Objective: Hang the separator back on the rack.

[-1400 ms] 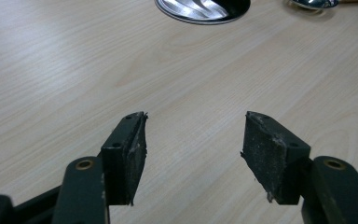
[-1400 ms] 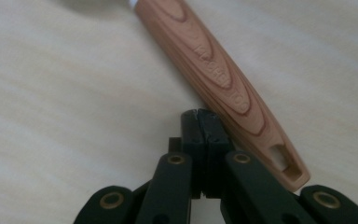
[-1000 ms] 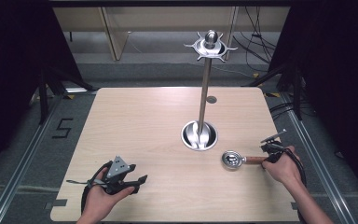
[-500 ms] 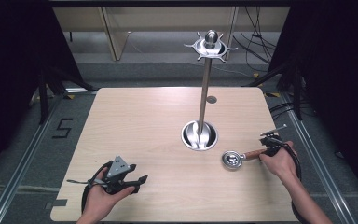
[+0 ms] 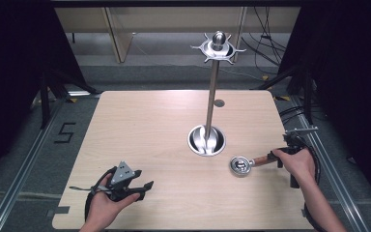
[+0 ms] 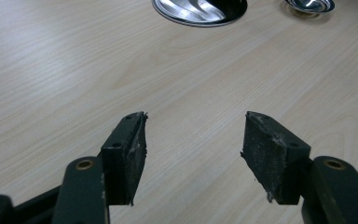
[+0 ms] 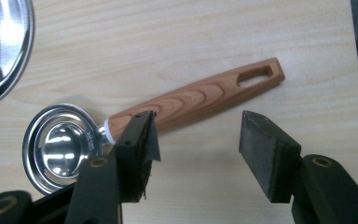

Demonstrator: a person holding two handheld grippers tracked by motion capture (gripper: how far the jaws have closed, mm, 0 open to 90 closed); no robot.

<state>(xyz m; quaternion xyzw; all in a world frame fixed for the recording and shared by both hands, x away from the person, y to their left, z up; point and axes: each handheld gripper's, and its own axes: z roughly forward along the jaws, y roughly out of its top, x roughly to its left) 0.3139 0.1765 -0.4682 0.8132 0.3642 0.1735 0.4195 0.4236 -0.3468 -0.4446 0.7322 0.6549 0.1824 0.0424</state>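
Fingers of our right gripper (image 7: 193,156) have just been opening and now stand wide w/ nothing pinched; the egg separator (image 7: 154,128) lies free on the table (image 5: 140,125) beyond them, where a sec ago we gripped its handle. We judge it's been let go, so the set-down looks done. It sits flat, just beside the stand base (image 5: 206,140), not touching it: slotted steel cup, wood-grain handle w/ a hanging slot. Our left gripper (image 6: 193,154) gapes empty, well apart.
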